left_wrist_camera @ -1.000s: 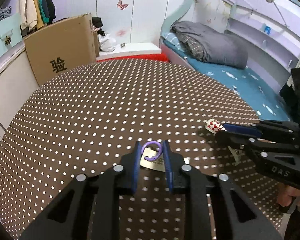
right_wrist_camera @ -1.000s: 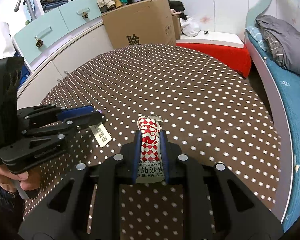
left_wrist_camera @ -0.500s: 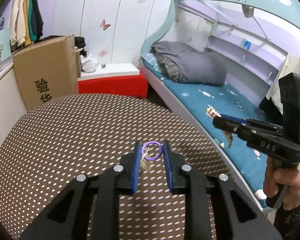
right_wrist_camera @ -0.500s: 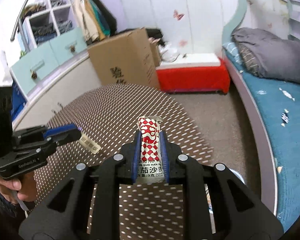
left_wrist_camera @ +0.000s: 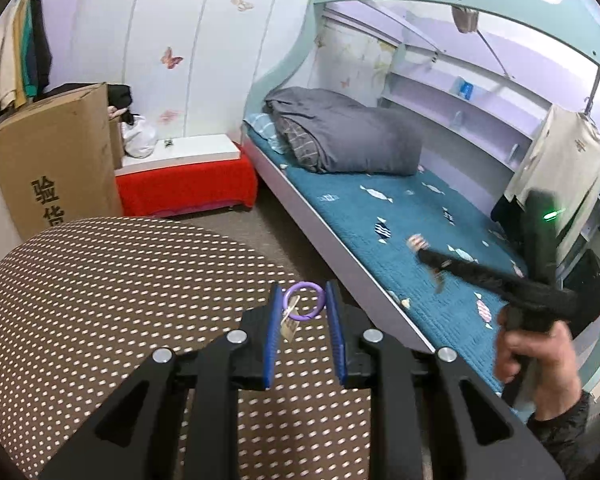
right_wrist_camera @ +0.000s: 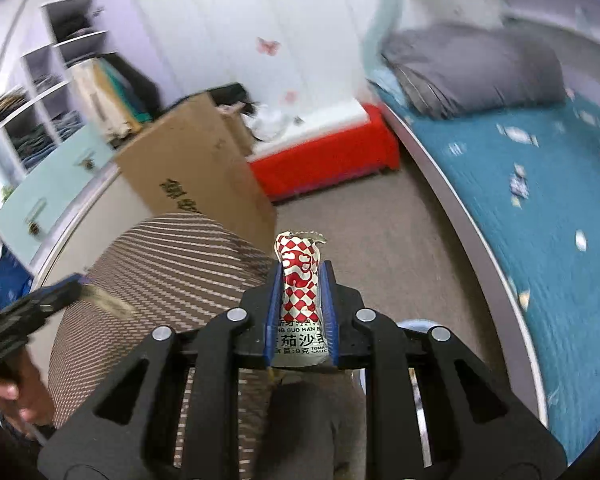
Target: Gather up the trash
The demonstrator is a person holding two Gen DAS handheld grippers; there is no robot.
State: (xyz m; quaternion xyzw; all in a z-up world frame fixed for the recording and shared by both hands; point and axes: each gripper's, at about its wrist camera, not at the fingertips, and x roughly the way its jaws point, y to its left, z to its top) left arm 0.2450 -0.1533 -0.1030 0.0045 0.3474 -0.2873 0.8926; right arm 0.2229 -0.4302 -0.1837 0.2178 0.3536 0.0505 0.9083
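A: What does the left wrist view show?

B: The left hand-held gripper (left_wrist_camera: pixel 303 302) has its blue pads (left_wrist_camera: pixel 275 322) closed part way onto a purple ring (left_wrist_camera: pixel 302 301), which sits flat-on between the tips; a small beige tag (left_wrist_camera: pixel 289 323) hangs from it, long axis pointing down. Below lies the brown polka-dot bench (left_wrist_camera: pixel 100 300). Beyond are a cardboard box (left_wrist_camera: pixel 56 156), a red-covered low stand (left_wrist_camera: pixel 188 186) and a bed (left_wrist_camera: pixel 404 216) with a folded grey quilt (left_wrist_camera: pixel 340 136).

A: Anything hard to read there?

B: The right hand-held gripper (left_wrist_camera: pixel 420 250), at the right over the bed, is motion-blurred; what its tips carry is unclear.

A: And the right wrist view?

B: The right hand-held gripper (right_wrist_camera: pixel 300 276) is clamped on a red-and-white checked sauce sachet (right_wrist_camera: pixel 299 284), long axis pointing straight forward along the fingers, torn end sticking out past the tips. It hangs above the floor (right_wrist_camera: pixel 380 232), beside the bench (right_wrist_camera: pixel 172 256) edge. The left hand-held gripper (right_wrist_camera: pixel 60 292) is at the left, blurred and cut off. The whole background is smeared.
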